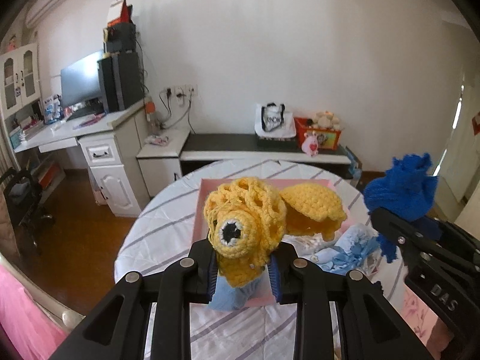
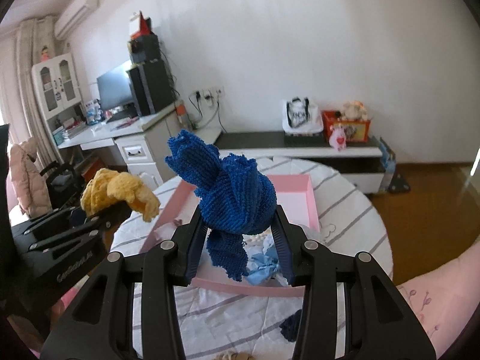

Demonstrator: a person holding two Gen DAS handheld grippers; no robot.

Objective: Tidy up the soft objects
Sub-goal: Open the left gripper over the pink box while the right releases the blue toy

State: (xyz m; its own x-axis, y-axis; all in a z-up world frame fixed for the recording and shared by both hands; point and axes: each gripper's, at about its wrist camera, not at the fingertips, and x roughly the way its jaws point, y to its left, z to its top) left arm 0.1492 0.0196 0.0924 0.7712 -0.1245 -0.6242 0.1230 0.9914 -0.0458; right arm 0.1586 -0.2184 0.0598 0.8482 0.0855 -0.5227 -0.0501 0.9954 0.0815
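Observation:
My left gripper [image 1: 243, 273] is shut on a yellow crocheted piece [image 1: 249, 225] with a black-and-white eye, held above the pink tray [image 1: 204, 207]; it also shows in the right wrist view [image 2: 120, 195]. My right gripper [image 2: 240, 240] is shut on a blue knitted cloth [image 2: 237, 198], held above the pink tray [image 2: 309, 210]; the cloth also shows in the left wrist view [image 1: 402, 192]. A light blue fabric item [image 2: 264, 267] lies in the tray below; it also shows in the left wrist view [image 1: 348, 249].
The tray sits on a round table with a striped white cloth [image 1: 168, 237]. A dark blue item [image 2: 292, 327] lies on the cloth near the front. A desk [image 1: 90, 126] and a low bench [image 1: 264, 150] stand behind, by the wall.

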